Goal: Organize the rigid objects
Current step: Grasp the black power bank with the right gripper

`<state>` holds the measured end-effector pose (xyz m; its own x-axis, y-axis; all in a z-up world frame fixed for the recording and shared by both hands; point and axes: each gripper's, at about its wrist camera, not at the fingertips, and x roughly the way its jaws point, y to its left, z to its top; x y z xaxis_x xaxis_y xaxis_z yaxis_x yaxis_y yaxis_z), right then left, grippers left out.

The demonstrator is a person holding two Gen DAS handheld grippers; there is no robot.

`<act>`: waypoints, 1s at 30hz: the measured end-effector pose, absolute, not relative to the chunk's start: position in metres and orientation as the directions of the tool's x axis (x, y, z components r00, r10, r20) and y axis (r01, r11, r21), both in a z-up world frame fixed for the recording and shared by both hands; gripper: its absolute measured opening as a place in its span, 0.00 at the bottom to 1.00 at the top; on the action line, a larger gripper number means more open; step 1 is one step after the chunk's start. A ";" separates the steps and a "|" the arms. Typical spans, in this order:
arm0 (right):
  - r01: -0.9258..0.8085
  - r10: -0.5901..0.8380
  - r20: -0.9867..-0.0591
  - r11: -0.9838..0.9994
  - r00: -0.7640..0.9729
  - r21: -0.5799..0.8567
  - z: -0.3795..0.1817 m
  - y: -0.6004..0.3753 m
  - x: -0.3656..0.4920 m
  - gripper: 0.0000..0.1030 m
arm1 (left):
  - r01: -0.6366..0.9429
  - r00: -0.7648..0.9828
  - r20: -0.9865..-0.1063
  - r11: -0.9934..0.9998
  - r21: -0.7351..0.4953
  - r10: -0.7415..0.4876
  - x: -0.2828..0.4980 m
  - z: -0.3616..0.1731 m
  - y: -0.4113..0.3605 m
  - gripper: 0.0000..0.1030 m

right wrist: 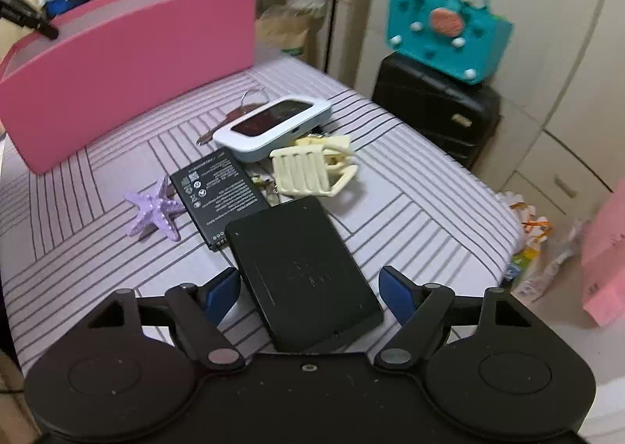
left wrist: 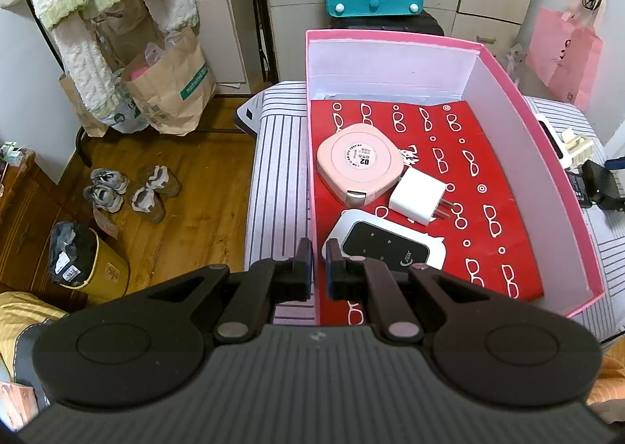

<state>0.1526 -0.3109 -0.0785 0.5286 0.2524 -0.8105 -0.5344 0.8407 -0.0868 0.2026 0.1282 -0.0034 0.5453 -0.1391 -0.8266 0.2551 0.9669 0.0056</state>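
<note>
Both tools look the same: the left black plastic two-finger gripper (left wrist: 319,266) and the right one (right wrist: 308,293) have blue pads (right wrist: 223,293), round silver pivot rivets and big circular discs on a ribbed dark body.

The box (left wrist: 547,139) is pink outside and white inside, its floor lined in red paper (left wrist: 488,170) printed with white spectacles. At its ten o'clock lies a pale pink disc case (left wrist: 357,162); toward the centre a white plug (left wrist: 416,196). The bedsheet (right wrist: 410,217) is lilac-white with dark stripes. On it: a purple starfish (right wrist: 156,209) at nine o'clock, a black slab (right wrist: 304,272), a cream clip (right wrist: 308,170), and a teal bag (right wrist: 445,33) at one o'clock.
</note>
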 end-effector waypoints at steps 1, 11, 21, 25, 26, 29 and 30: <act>-0.538 0.258 -0.814 0.839 0.520 -0.078 -0.079 -0.311 0.156 0.79 | 0.254 0.545 -0.827 0.967 0.007 -0.138 0.202 -0.004 0.128 0.06; -0.232 0.182 -0.857 0.970 0.483 0.075 -0.079 -0.314 0.157 0.72 | 0.255 0.543 -0.828 0.967 0.007 -0.137 0.202 -0.003 0.127 0.07; -0.050 0.025 -0.866 0.999 0.500 0.000 -0.079 -0.302 0.140 0.65 | 0.255 0.545 -0.827 0.967 0.006 -0.139 0.199 -0.004 0.126 0.07; -0.035 0.018 -0.852 0.999 0.523 0.000 -0.072 -0.301 0.135 0.65 | 0.266 0.546 -0.826 0.964 0.014 -0.139 0.199 -0.004 0.127 0.07; -0.051 0.043 -0.853 0.999 0.520 0.020 -0.069 -0.301 0.132 0.65 | 0.266 0.546 -0.826 0.964 0.011 -0.141 0.199 -0.004 0.127 0.07; -0.037 0.108 -0.851 0.994 0.514 0.104 -0.065 -0.302 0.130 0.65 | 0.268 0.542 -0.827 0.963 0.003 -0.149 0.199 -0.004 0.128 0.07; -0.035 0.122 -0.848 0.992 0.515 0.122 -0.062 -0.302 0.129 0.65 | 0.270 0.540 -0.828 0.963 -0.003 -0.153 0.200 -0.004 0.129 0.07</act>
<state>0.1285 -0.3023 -0.0622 0.5154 0.1223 -0.8482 -0.0352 0.9920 0.1216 0.1997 0.1288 -0.0036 0.5400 -0.1535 -0.8275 0.2695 0.9630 -0.0027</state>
